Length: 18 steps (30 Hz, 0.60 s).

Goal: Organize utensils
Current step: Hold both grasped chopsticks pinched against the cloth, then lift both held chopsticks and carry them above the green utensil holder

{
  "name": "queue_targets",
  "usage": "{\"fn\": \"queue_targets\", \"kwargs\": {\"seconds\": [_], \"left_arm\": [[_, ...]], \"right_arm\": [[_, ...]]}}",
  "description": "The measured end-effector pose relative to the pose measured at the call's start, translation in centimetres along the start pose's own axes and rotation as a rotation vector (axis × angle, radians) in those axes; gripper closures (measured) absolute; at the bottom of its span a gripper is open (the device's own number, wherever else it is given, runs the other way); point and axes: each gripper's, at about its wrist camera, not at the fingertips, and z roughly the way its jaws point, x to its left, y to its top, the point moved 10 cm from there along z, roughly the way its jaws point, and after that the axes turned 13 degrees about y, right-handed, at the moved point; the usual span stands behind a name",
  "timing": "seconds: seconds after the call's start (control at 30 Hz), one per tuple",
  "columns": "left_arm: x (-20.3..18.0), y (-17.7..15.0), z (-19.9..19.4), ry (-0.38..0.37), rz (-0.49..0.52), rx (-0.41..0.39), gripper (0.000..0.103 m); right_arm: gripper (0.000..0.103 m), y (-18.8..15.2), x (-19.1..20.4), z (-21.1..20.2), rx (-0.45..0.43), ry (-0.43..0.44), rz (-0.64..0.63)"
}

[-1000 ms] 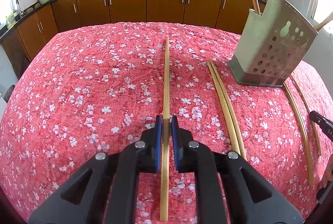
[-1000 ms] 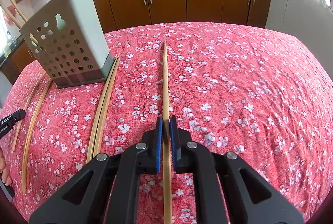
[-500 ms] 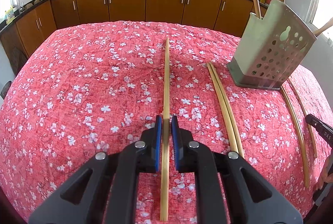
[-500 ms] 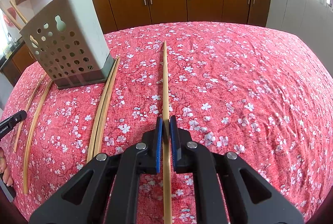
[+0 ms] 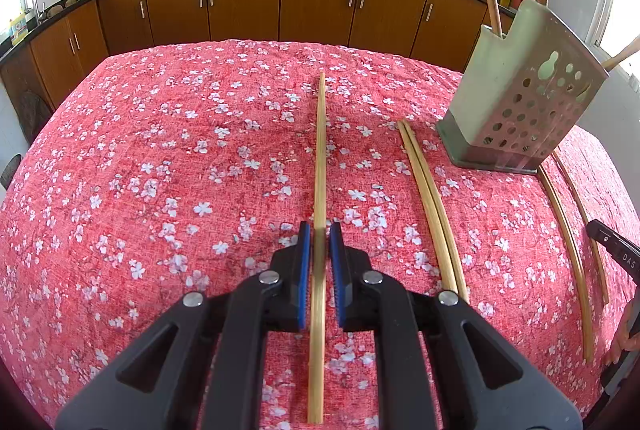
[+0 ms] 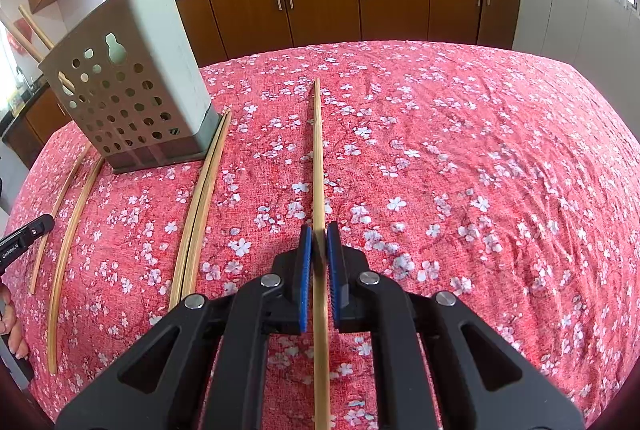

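Observation:
My left gripper (image 5: 319, 232) is shut on a bamboo chopstick (image 5: 320, 150) that points forward along its fingers, over the red flowered tablecloth. My right gripper (image 6: 319, 232) is shut on another bamboo chopstick (image 6: 317, 150) in the same way. A grey perforated utensil holder (image 5: 520, 102) stands on the table to the right in the left wrist view and to the left in the right wrist view (image 6: 128, 90), with a few chopsticks standing in it. A pair of chopsticks (image 5: 430, 206) lies on the cloth beside the holder, also seen in the right wrist view (image 6: 200, 206).
Two more chopsticks (image 5: 572, 254) lie on the far side of the holder, also in the right wrist view (image 6: 68, 230). Brown kitchen cabinets (image 5: 280, 2) with woks on the counter stand behind the table. Each view shows the other gripper's edge at its border.
The left gripper has risen and tilted a little with its chopstick; the holder looks slightly farther. The right gripper has barely moved.

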Motion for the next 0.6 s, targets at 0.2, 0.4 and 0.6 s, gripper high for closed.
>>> {"fn": "queue_targets", "kwargs": {"seconds": [0.2, 0.4, 0.6], "left_arm": [[0.1, -0.5, -0.5, -0.014, 0.009, -0.001, 0.087], [0.4, -1.7, -1.5, -0.014, 0.015, -0.003, 0.083], [0.2, -2.7, -2.2, 0.015, 0.042, -0.006, 0.085]], "right_arm": [[0.09, -0.4, 0.2, -0.3, 0.005, -0.003, -0.012], [0.088, -1.5, 0.8, -1.2, 0.011, -0.004, -0.03], [0.09, -2.3, 1.4, -1.6, 0.01, -0.006, -0.024]]}}
